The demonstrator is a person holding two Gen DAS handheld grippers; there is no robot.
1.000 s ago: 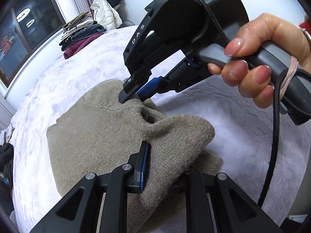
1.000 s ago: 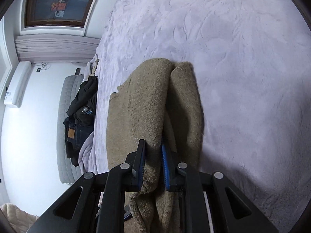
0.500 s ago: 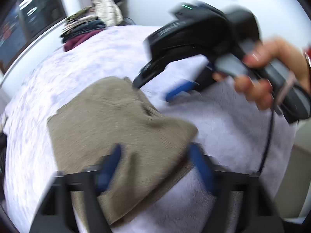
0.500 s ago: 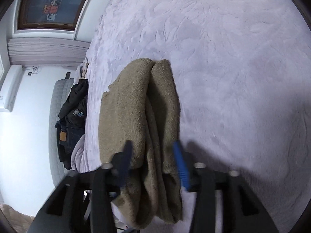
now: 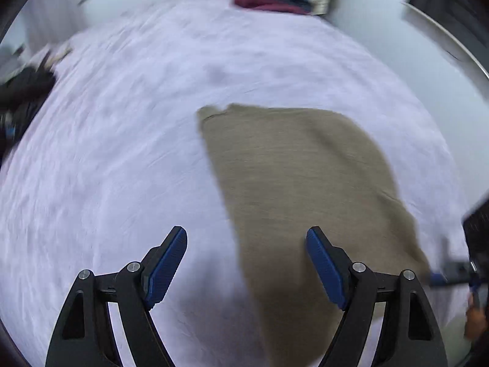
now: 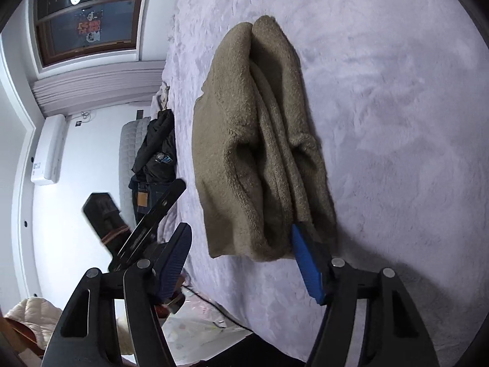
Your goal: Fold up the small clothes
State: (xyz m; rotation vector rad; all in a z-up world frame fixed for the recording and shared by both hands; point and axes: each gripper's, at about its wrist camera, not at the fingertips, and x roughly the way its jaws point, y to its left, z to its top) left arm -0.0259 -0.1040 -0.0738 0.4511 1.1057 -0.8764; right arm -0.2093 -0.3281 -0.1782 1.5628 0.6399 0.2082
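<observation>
Nearest the lens, the left gripper [image 5: 246,263] and the right gripper [image 6: 241,260] both stand wide and hold nothing, the right one's blue pad touching the near end of the folded tan knit garment [image 6: 256,140]. It lies on the lilac bed [image 6: 397,107], looking soft, light and limp. It would likely sag if pinched singly, so take the thick folded near edge through all layers.
</observation>
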